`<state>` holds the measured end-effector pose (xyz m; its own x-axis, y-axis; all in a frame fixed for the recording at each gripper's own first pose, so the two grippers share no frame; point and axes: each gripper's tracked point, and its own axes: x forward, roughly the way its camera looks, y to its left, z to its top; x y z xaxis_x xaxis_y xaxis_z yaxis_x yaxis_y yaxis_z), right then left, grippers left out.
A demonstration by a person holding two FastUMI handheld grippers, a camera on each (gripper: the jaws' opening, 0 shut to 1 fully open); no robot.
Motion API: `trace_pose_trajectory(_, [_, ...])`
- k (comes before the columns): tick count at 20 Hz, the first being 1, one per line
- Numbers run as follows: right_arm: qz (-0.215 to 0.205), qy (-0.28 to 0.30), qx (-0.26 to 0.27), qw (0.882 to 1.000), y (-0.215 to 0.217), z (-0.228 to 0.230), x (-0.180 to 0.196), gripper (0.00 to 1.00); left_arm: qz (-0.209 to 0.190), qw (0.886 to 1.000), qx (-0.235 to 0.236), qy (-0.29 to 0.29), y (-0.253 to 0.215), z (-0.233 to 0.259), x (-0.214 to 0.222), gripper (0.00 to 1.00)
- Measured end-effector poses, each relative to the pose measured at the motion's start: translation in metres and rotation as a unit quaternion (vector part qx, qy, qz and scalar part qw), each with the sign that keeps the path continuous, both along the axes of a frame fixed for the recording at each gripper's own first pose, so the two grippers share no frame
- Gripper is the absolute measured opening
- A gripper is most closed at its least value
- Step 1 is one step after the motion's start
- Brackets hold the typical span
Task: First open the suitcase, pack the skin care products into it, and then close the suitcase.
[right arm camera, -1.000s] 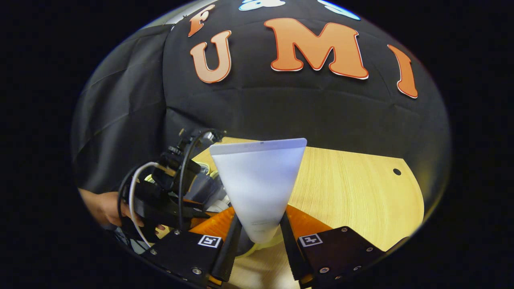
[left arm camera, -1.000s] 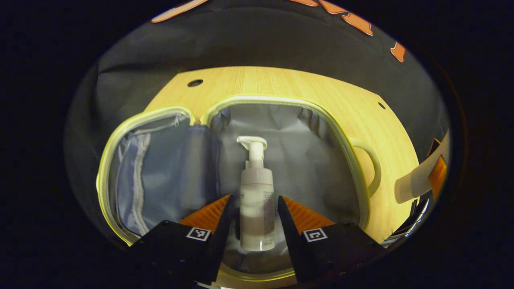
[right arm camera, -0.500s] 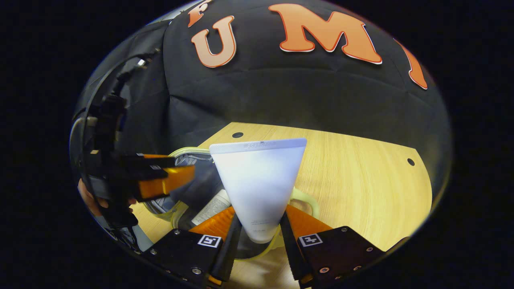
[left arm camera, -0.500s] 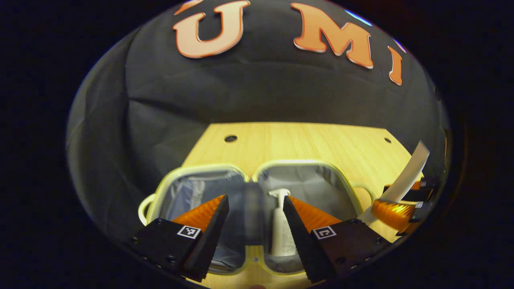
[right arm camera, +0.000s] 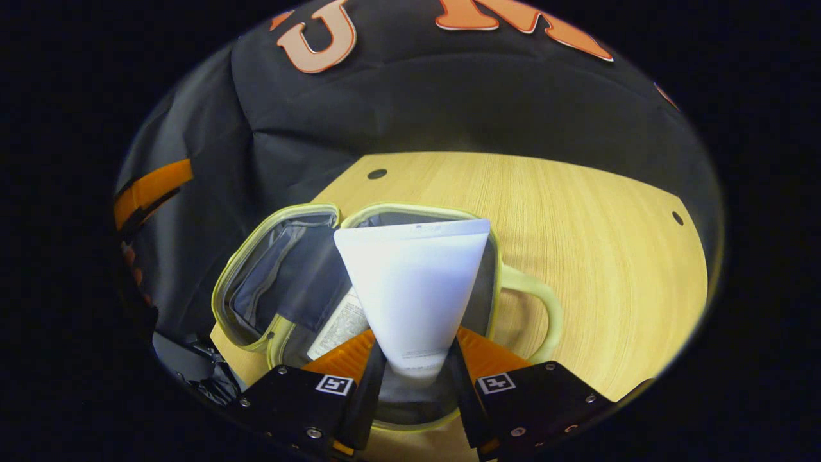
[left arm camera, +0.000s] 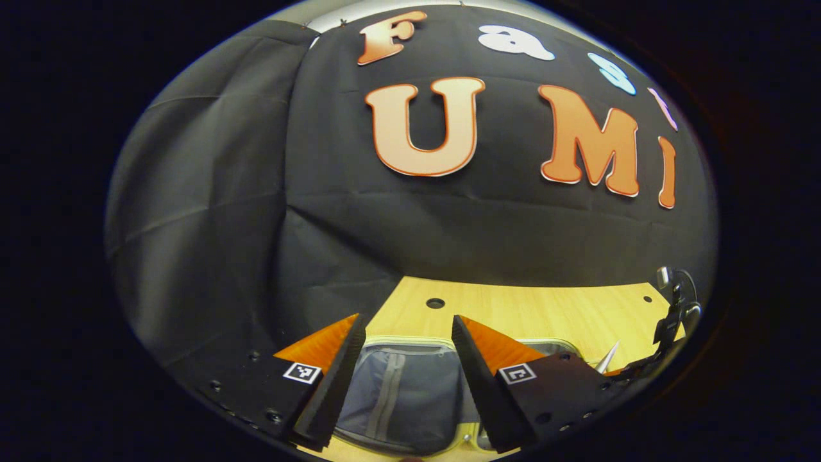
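Pale yellow-green trim runs round the suitcase [right arm camera: 410, 215], which lies open on the wooden bench [right arm camera: 596, 256] just ahead of my right gripper [right arm camera: 412, 378], both halves flat and their grey lining exposed. So I judge the opening step done. My right fingers [right arm camera: 369, 391] pinch a white tube [right arm camera: 410, 289] near its cap end, the wide crimped end pointing away from me over the right half of the case. Under the tube, just left of my right fingers, a white bottle [right arm camera: 337, 324] lies inside the case, so at least one product looks packed.

My left gripper [left arm camera: 407, 378] holds nothing; its fingers are spread, and between them I see the grey lining of the suitcase's other half [left arm camera: 404, 391] just below.

What I reckon is left: lowering the tube into the case, letting go, packing anything else I cannot see from here, then folding the case closed.
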<state>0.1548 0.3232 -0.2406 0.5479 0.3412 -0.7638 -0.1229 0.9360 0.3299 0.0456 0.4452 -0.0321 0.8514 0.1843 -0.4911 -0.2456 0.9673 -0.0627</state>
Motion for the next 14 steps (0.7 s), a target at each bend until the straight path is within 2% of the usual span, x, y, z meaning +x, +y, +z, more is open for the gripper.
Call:
trace_pose_trajectory(4, [-0.011,0.059,0.008,0.998,0.012,-0.021,-0.004,0.56,0.034,0.999,-0.002,0.009,0.034,-0.015,-0.017,0.85])
trace_pose_trajectory(7, [-0.028,0.082,0.012,0.996,0.014,-0.027,0.004,0.56,0.059,0.998,-0.002,0.019,0.055,-0.022,-0.028,0.85])
trace_pose_trajectory(10, [-0.066,0.116,0.018,0.991,0.013,-0.036,0.012,0.56,0.077,0.997,-0.006,0.022,0.071,-0.026,-0.034,0.85])
trace_pose_trajectory(14, [-0.085,0.141,0.021,0.986,0.018,-0.047,0.016,0.56,0.092,0.995,-0.004,0.033,0.084,-0.035,-0.044,0.85])
